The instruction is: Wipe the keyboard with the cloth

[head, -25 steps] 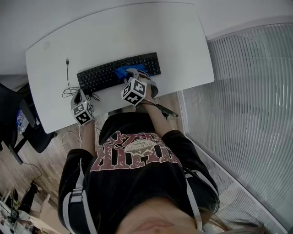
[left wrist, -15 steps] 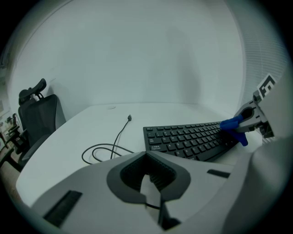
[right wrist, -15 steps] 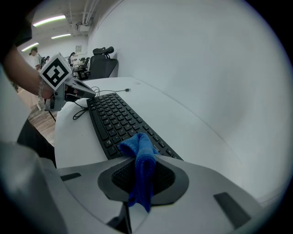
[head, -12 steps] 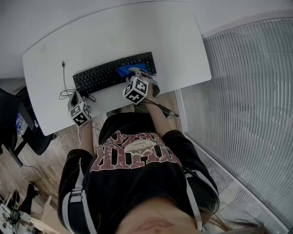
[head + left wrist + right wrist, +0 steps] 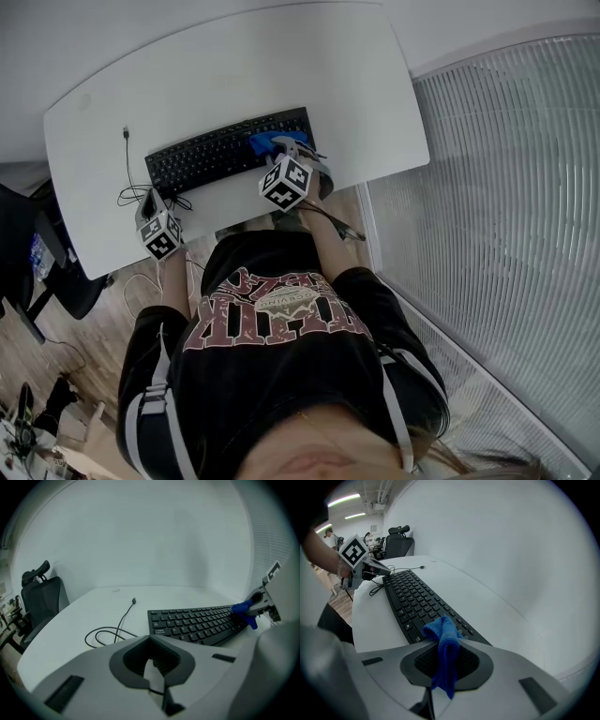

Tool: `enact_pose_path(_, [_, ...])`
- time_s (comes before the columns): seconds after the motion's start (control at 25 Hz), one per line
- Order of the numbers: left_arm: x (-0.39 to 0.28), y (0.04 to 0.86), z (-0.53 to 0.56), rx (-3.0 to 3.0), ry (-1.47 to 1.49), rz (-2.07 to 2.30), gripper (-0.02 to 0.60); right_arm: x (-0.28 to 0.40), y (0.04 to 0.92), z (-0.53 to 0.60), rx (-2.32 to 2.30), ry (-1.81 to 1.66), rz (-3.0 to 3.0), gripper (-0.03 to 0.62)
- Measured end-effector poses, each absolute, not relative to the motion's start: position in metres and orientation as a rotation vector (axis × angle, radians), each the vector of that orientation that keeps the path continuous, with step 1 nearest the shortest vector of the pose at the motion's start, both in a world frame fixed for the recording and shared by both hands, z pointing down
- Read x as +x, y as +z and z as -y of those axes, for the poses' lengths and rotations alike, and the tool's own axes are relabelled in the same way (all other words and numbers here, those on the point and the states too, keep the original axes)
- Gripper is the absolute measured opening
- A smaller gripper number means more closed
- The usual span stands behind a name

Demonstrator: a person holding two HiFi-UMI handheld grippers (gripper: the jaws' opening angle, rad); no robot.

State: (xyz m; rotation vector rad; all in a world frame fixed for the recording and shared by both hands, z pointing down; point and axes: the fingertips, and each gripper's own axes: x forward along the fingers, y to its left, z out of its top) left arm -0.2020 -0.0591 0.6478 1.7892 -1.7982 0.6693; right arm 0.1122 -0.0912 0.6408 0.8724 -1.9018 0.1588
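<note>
Since a second ago, our right gripper (image 5: 284, 150) sits nearer the right end of the flat black keyboard (image 5: 202, 157), at frame centre, its jaws clamping the soft blue cloth (image 5: 265, 142). Smooth white table (image 5: 309, 66) spreads bare above. Our left gripper (image 5: 150, 200) rests closed and empty at the table's rounded lower-left edge.

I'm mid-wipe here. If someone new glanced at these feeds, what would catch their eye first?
The bright blue cloth is the one spot of colour: it is pinched in the right tool, and its bunched end rests on the right end of the black keyboard. Next comes the curved white table, with a looped black cable off the keyboard's left end. The left tool is there too, jaws together on nothing.
</note>
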Motion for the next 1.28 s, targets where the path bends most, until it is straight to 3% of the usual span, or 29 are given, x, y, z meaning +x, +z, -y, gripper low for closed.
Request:
enact_pose_path(0.8, [-0.2,0.645,0.058,1.769,0.658,1.828,0.029,0.183,0.64,0.087,1.034,0.275,1.806,0.064])
enact_pose_path(1.28, [-0.201,0.648,0.057,1.753,0.63,1.837,0.029,0.19,0.637,0.092,1.103,0.325,1.821,0.064])
